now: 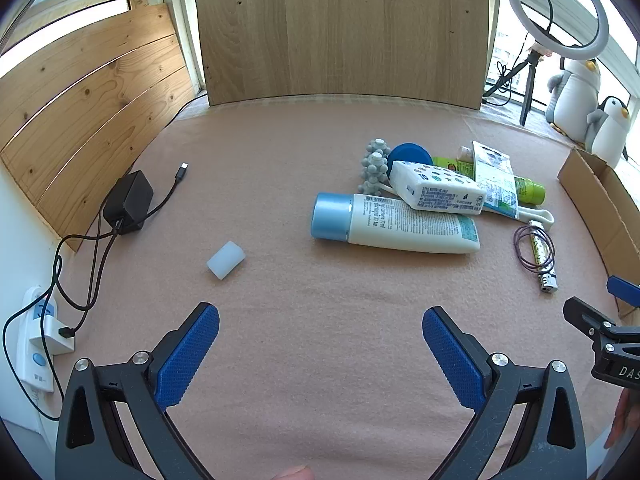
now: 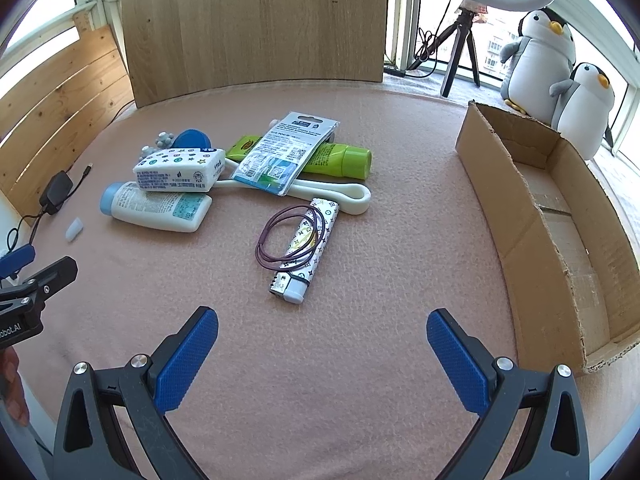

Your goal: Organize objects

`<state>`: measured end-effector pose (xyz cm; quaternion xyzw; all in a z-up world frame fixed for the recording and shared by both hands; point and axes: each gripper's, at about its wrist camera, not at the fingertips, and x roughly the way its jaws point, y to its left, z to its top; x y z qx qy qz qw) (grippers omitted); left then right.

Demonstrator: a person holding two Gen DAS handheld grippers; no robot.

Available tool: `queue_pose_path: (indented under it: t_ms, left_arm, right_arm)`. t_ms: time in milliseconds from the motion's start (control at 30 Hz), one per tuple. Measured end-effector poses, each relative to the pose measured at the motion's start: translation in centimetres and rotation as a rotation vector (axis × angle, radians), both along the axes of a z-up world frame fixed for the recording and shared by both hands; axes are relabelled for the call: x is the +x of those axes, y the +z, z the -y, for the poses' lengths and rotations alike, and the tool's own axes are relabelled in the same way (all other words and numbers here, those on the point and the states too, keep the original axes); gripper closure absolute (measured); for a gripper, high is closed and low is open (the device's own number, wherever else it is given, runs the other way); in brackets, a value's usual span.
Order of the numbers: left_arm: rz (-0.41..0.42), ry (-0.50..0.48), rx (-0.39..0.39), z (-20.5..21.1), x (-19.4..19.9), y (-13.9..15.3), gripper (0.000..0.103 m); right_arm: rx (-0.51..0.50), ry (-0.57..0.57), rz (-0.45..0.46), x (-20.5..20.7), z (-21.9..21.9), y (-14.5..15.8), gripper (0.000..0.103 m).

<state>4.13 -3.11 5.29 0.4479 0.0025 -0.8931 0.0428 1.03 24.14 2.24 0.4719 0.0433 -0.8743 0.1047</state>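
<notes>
Clutter sits in a heap on the pink blanket [image 2: 360, 360]: a white tube with a blue cap [image 2: 156, 208] lies on its side, a tissue pack [image 2: 180, 170] leaning on it, and behind that a green tube [image 2: 340, 158] under a flat blue-and-clear packet [image 2: 280, 152]. A white looped handle [image 2: 340, 196] pokes out from under the pile. Closer in, a patterned lighter [image 2: 304, 248] lies with a purple hair tie [image 2: 280, 240] draped over it. An open cardboard box [image 2: 520, 216] stands off to the right, well apart from the heap. The left gripper [image 1: 320, 340] and right gripper [image 2: 322, 340] both hover over bare blanket, jaws spread wide, holding nothing. Off to the left lie a small translucent cap [image 1: 226, 260] and a black charger [image 1: 128, 202] with its cable.
</notes>
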Motion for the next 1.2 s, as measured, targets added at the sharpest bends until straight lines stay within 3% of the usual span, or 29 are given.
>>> queue_pose_path:
  t_ms: [1200]
  left_arm:
    - [0.005, 0.012, 0.004, 0.03, 0.38, 0.09, 0.000]
  right_arm:
    - [-0.004, -0.004, -0.001, 0.51, 0.03, 0.20, 0.000]
